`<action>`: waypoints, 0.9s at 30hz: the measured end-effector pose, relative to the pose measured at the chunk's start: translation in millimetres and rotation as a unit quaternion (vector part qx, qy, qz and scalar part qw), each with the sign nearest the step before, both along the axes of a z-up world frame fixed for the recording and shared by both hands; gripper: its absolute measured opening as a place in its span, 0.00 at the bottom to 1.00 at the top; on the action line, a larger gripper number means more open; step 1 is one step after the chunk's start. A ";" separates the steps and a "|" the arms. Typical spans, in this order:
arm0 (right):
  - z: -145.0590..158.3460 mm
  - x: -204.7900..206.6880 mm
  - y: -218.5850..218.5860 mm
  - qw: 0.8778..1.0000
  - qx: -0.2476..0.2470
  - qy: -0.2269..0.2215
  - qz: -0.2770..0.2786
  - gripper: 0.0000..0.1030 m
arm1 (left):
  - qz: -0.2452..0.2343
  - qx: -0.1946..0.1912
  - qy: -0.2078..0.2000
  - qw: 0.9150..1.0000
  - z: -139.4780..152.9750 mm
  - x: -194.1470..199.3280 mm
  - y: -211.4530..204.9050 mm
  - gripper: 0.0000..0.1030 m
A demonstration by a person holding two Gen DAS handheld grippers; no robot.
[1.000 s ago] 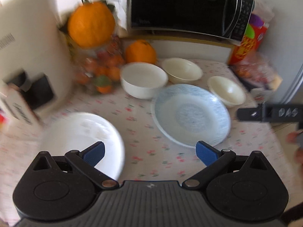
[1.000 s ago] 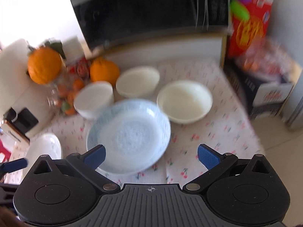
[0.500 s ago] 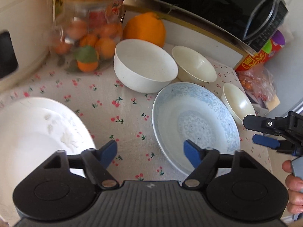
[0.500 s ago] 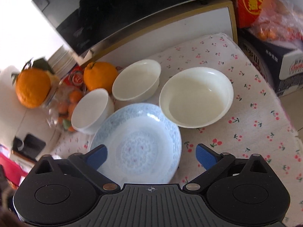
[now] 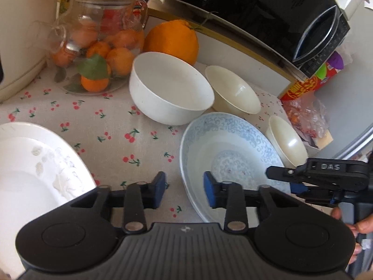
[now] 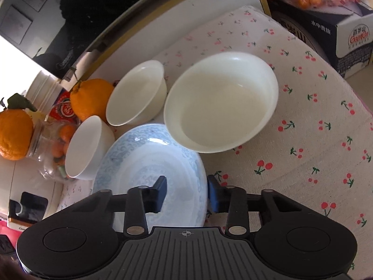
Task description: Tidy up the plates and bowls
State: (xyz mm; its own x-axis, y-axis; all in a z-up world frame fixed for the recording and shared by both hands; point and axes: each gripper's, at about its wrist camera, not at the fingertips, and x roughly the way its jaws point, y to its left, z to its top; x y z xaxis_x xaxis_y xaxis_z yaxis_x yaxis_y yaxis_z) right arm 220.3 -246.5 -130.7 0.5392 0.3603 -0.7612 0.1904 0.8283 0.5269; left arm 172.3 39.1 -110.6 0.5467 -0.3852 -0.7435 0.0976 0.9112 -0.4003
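White plate (image 5: 28,175) sits far left on the table (image 5: 116,126). The left claw (image 5: 184,192) has just been closing, with its pads a bit apart around the left rim of the blue patterned plate (image 5: 233,154). Same deal for the right claw (image 6: 186,192) on the right rim, not clamped yet. White bowl (image 5: 170,93) and cream bowl (image 5: 233,93) sit just behind.

Black ribbed gripper bodies (image 5: 184,193), blue-padded jaws, silver pivot screws.

Two close downward views, shared blue plate (image 5: 233,163)
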 end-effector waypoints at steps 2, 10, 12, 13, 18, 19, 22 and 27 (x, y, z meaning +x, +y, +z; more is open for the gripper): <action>-2.0 -0.6 0.2 1.000 -0.004 0.000 -0.003 0.26 | -0.003 0.003 0.006 1.000 -3.3 2.7 -4.4 0.19; 0.1 -3.9 6.7 0.999 -0.044 -0.022 0.006 0.18 | -0.022 0.027 -0.008 0.999 -3.7 -1.1 -15.1 0.11; 3.9 -7.5 13.2 0.997 -0.069 -0.032 0.016 0.18 | -0.027 0.041 -0.014 0.999 -0.6 -4.1 -17.9 0.11; 5.7 -9.4 14.8 0.997 -0.074 -0.035 0.018 0.18 | -0.029 0.048 -0.017 0.998 0.6 -5.3 -18.6 0.11; 15.1 -19.7 16.3 0.996 -0.076 -0.045 0.021 0.18 | -0.035 0.057 -0.022 0.998 5.8 -7.0 -18.0 0.11; 17.0 -22.2 16.8 0.996 -0.078 -0.048 0.022 0.18 | -0.037 0.060 -0.025 0.997 7.0 -9.0 -18.6 0.11; 21.4 -29.6 18.9 0.995 -0.081 -0.053 0.026 0.18 | -0.046 0.075 -0.036 0.995 11.9 -13.4 -19.9 0.11; 19.7 -40.4 21.7 0.995 -0.077 -0.044 0.037 0.18 | -0.051 0.082 -0.037 0.995 14.1 -19.4 -17.3 0.11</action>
